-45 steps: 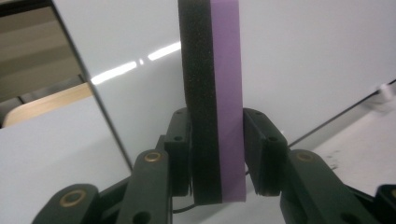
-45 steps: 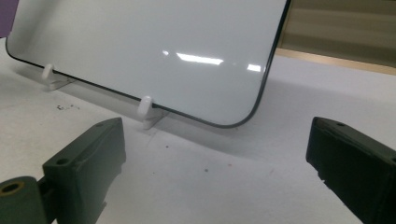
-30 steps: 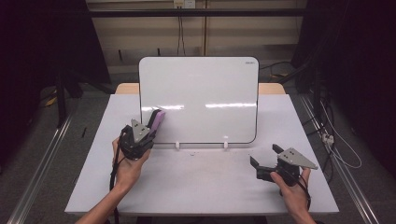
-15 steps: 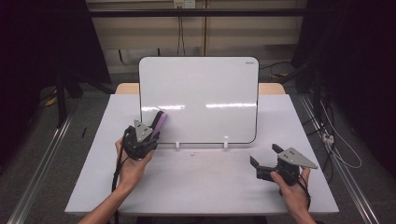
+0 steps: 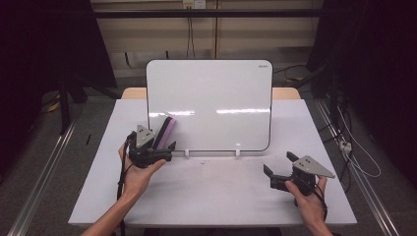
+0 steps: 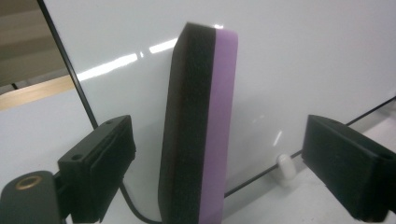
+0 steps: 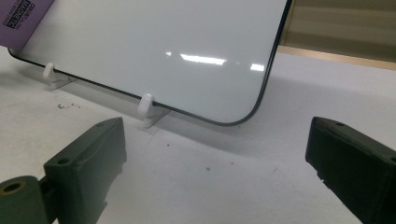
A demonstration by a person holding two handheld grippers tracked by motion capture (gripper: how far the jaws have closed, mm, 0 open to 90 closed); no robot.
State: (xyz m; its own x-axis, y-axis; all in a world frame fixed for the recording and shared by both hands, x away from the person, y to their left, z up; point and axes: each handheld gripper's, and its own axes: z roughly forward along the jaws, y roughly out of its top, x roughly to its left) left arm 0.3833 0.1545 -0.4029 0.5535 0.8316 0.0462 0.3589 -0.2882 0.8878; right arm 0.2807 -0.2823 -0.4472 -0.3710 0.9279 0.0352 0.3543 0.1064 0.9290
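Eraser (image 6: 198, 130): slab shape, rounded corners, black felt-like layer bonded to a smooth purple plastic back. It stands on end against the whiteboard (image 5: 216, 98), felt side on the glossy face, at the board's lower-left corner. Right gripper view shows a printed label on the purple back (image 7: 21, 11).

Left gripper (image 5: 156, 142): jaws have just been opening and now stand spread. The eraser sits between them with a clear gap each side, no pad contact. Pads are matte black blocks with ribbed faces.

Right gripper (image 5: 279, 169): jaws spread, nothing between them, sitting in front of the board's lower-right corner, well apart from the eraser.

Whiteboard: white glossy panel, thin black edge, rounded corners, tilted back, carried on two small white plastic feet (image 7: 148, 109) along its bottom edge. Ceiling light reflects in streaks across its face.

Table (image 5: 216, 196): matte white top with small dark specks in front of the board; wood edge shows behind the board.

Around the board: dark surroundings left and right, cables on the floor to the right, metal rails along both table sides. Nothing stands between either gripper and the board.
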